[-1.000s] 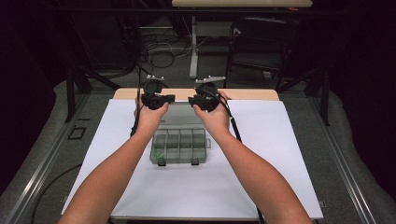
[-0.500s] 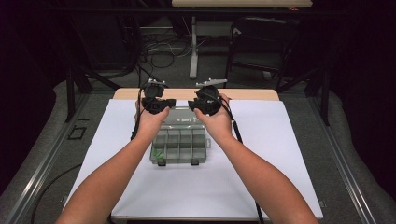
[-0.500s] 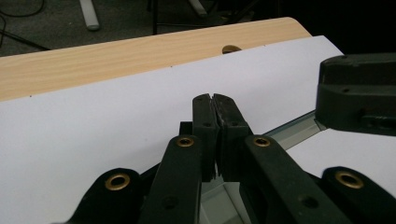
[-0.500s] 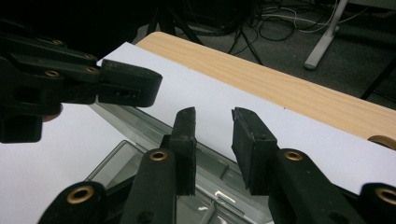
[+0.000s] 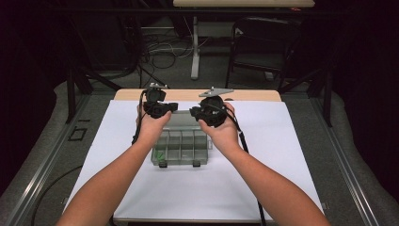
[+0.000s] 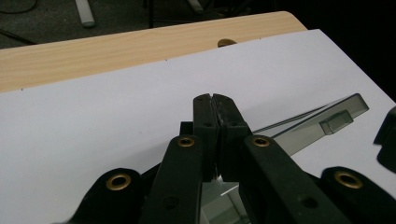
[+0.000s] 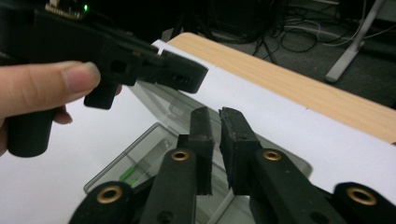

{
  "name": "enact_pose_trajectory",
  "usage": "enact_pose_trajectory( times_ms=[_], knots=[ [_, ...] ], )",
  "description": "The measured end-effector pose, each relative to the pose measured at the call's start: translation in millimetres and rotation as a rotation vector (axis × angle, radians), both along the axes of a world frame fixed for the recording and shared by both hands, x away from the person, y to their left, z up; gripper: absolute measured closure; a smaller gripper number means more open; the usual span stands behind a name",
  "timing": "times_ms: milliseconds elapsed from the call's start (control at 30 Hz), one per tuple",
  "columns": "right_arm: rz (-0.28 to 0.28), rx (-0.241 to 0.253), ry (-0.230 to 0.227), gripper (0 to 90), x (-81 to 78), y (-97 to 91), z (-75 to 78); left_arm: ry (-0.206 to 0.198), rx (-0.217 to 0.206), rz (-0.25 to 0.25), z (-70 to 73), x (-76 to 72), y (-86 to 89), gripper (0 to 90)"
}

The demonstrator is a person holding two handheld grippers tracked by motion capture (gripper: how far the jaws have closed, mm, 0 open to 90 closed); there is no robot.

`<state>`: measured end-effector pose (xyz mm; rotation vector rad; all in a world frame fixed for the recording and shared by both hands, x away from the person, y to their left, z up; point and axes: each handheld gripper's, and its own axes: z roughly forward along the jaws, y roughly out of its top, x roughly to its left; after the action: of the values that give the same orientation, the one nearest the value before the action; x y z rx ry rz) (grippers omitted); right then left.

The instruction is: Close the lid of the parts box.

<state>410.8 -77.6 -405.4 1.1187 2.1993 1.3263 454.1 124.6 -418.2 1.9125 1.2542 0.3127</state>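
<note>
My left tool [image 6: 215, 100] has its jaws pressed together, apparently on the edge of the clear lid [image 6: 327, 119]. My right tool [image 7: 215, 116] has just been closing, a narrow gap left between its jaws and nothing pinched. The clear compartment box [image 5: 181, 146] lies on the white sheet [image 5: 282, 141] on the tabletop [image 5: 127, 94], just below both tools, lid raised at the far side
</note>
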Motion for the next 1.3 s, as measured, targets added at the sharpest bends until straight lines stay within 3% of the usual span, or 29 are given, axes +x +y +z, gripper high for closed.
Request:
enact_pose_trajectory(
  times_ms=[567, 1300],
  knots=[
    [0.038, -0.020, 0.085, 86.0, -7.1, 15.0, -29.6, 0.009, -0.008, -0.018, -4.5, -14.9, 3.4, 88.5],
    [0.055, 0.001, 0.111, 85.2, -23.5, 22.0, -48.7, 0.011, -0.021, -0.064, -15.0, -38.0, 4.3, 88.7]
  ],
)
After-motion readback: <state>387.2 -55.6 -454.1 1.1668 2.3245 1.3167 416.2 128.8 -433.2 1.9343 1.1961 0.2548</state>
